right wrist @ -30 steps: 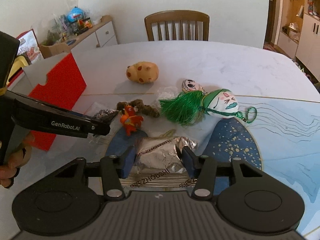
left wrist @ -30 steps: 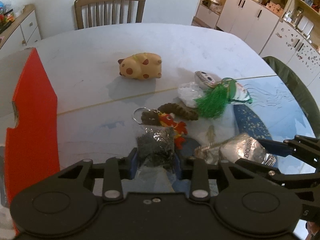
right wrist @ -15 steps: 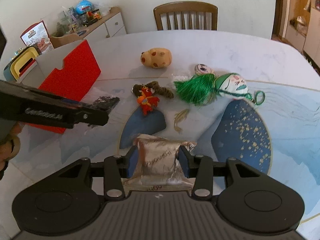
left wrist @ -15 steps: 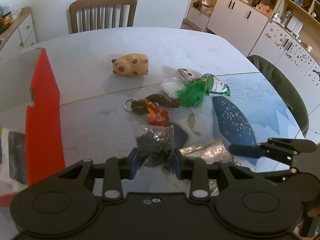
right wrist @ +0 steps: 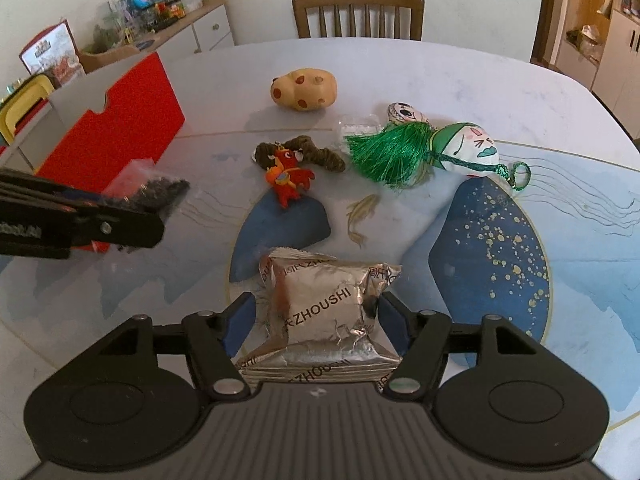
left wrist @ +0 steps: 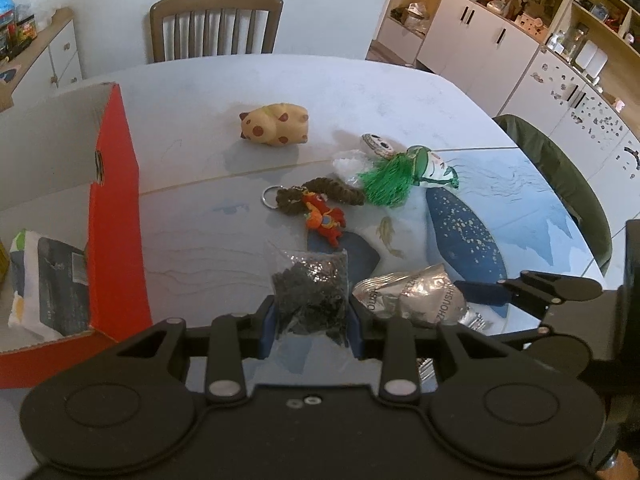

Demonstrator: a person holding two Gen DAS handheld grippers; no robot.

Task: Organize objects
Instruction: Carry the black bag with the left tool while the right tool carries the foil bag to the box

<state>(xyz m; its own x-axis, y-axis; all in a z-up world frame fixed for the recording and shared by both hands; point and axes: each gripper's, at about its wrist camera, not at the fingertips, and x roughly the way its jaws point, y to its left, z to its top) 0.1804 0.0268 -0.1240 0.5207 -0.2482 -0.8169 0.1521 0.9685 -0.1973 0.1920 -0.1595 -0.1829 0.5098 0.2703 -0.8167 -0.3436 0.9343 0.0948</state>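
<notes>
Left wrist view. The left gripper (left wrist: 310, 322) has its jaws pinched on a clear bag of dark granules (left wrist: 310, 294), low centre of the frame. Compared with a second ago the camera sits higher and further back: the red box (left wrist: 116, 216) at left now shows its open inside, with a printed packet (left wrist: 44, 280) lying in it, where before only the red wall showed. The bag is off the table (left wrist: 200, 92) and just right of the box wall. Judgement: carry phase, drop into the box next. At lower right the right gripper (left wrist: 476, 294) appears side-on with the foil packet (left wrist: 416, 296).

Right wrist view. The right gripper's (right wrist: 316, 316) jaws are closed on the foil packet (right wrist: 324, 300), marked ZHOUSHI, lifted clear of the table; it was lower a second ago. At left edge the left gripper (right wrist: 132, 216) crosses the frame, its bag (right wrist: 160, 194) in front of the red box (right wrist: 120, 132). Left on the table, upper centre: spotted yellow toy (right wrist: 304, 88), red figure keychain (right wrist: 288, 176), green tassel doll (right wrist: 420, 150).

Hard to make out: the box's near end is cut off by the frame in both views; a small clear packet (right wrist: 356, 126) beside the tassel is half hidden, contents unreadable.
</notes>
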